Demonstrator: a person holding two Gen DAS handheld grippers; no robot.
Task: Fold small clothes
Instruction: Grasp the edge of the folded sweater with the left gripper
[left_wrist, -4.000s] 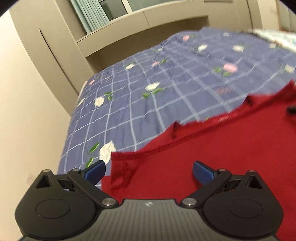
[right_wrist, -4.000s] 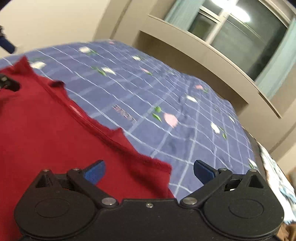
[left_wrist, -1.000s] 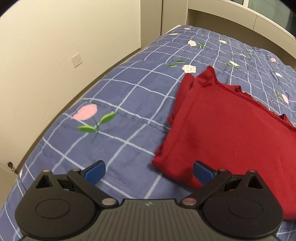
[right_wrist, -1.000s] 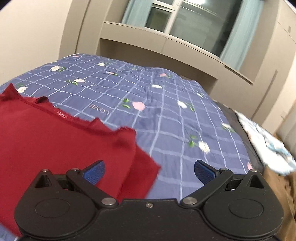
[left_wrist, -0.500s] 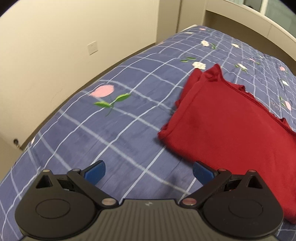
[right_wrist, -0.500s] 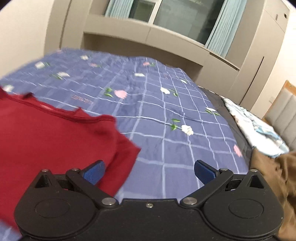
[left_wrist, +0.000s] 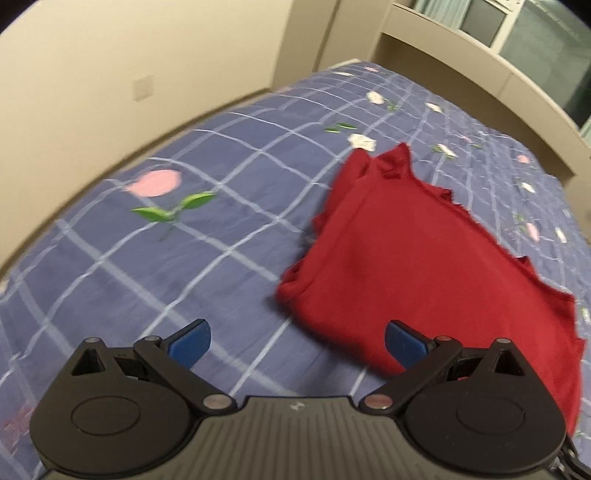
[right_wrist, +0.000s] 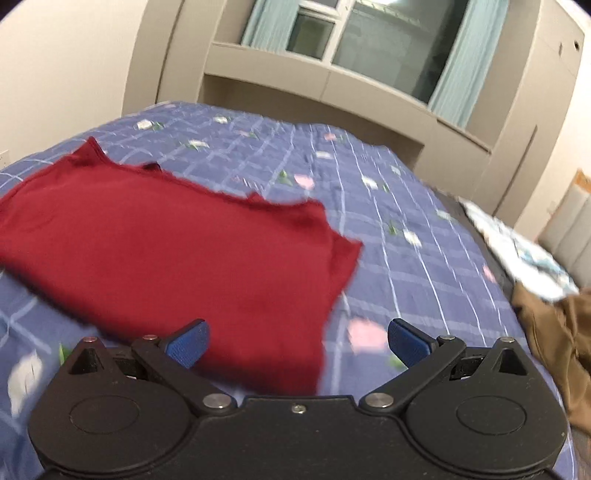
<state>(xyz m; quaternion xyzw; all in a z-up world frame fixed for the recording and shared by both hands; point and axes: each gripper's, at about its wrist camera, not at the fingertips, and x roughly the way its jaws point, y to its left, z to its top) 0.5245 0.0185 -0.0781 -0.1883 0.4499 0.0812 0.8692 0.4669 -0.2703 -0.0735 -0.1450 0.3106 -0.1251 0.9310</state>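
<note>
Red cloth is what the whole business turns on: a small red garment (left_wrist: 424, 266) lies folded flat on the bed's blue checked bedspread (left_wrist: 184, 258), well in from the bed's wall-side edge and roughly midway across. It reads as at least two layers, for a lower layer peeps out past the upper one along its right side in the right wrist view and along its left side in the left wrist view, and its far edge is ragged with little points. The left gripper (left_wrist: 295, 338) hangs over the bedspread by the garment's near left corner, fingers spread wide with nothing between them; the right gripper (right_wrist: 297, 338) hovers above the near right corner, its fingers likewise parted and empty. Neither seems to touch the fabric. To my eye one fold is done and the piece is set down, so the next fold is in hand. It would call for each gripper to come down on an edge, pinch both layers together, and carry that edge across without dragging the underlayer askew. A brown heap (right_wrist: 554, 332) and some pale patterned cloth (right_wrist: 517, 243) sit at the bed's right edge, well apart.
</note>
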